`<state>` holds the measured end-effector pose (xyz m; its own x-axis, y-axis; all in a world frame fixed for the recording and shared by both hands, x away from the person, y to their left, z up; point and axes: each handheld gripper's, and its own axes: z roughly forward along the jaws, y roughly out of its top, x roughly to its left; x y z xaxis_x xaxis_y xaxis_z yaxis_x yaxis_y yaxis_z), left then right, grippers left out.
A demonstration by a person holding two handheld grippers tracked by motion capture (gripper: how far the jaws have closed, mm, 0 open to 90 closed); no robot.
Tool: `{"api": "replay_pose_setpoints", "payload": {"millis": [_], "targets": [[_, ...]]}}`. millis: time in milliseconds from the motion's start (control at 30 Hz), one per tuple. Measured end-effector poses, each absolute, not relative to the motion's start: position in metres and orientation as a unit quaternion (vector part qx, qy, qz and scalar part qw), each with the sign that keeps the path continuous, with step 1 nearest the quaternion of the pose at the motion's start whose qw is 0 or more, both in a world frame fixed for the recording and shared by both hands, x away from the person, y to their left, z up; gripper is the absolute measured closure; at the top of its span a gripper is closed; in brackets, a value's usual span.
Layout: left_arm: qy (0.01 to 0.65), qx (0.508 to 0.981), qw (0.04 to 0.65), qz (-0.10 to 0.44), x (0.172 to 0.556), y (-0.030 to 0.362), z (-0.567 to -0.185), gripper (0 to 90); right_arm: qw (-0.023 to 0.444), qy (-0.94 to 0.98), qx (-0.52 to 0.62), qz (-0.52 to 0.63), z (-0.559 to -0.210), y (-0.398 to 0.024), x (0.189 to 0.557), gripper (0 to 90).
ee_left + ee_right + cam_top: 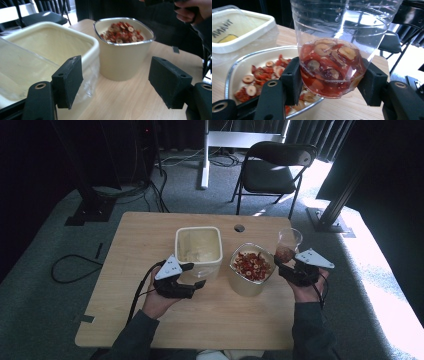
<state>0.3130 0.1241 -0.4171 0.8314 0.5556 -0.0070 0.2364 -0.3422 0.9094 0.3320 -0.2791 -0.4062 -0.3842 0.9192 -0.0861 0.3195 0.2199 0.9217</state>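
Observation:
A clear plastic cup [288, 244] [332, 65] with red dried fruit slices in its bottom stands upright in my right gripper [290, 268] [329, 82], whose pads press on its lower sides, just right of a cream bowl [251, 270] [234, 70] of the same slices. The bowl [122, 50] sits at the table's middle. Left of it stands a cream square tub [198, 247] [50, 47] [239, 27] in a clear wrap. My left gripper [195, 275] [115, 82] hangs open low over the table near the tub's front right corner, nothing between its jaws.
The wooden table [150, 235] has a round cable hole [239, 227] at the back. A black folding chair [272, 170] stands on the grey carpet beyond it. Cables [75, 265] lie on the floor at the left. Bare tabletop lies along the front and left.

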Motion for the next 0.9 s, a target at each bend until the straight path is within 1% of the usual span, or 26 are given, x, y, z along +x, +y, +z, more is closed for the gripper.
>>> {"api": "replay_pose_setpoints", "payload": {"millis": [300,900], "targets": [[0.257,0.814,0.497,0.156,0.311,0.127,-0.435,28.2,0.358,0.712,0.443,0.411,-0.413,-0.292,0.336,42.5],[0.278,0.823,0.472,0.148,0.317,0.125,-0.461,28.1,0.387,0.723,0.443,0.363,-0.417,-0.31,0.344,42.7]]}}
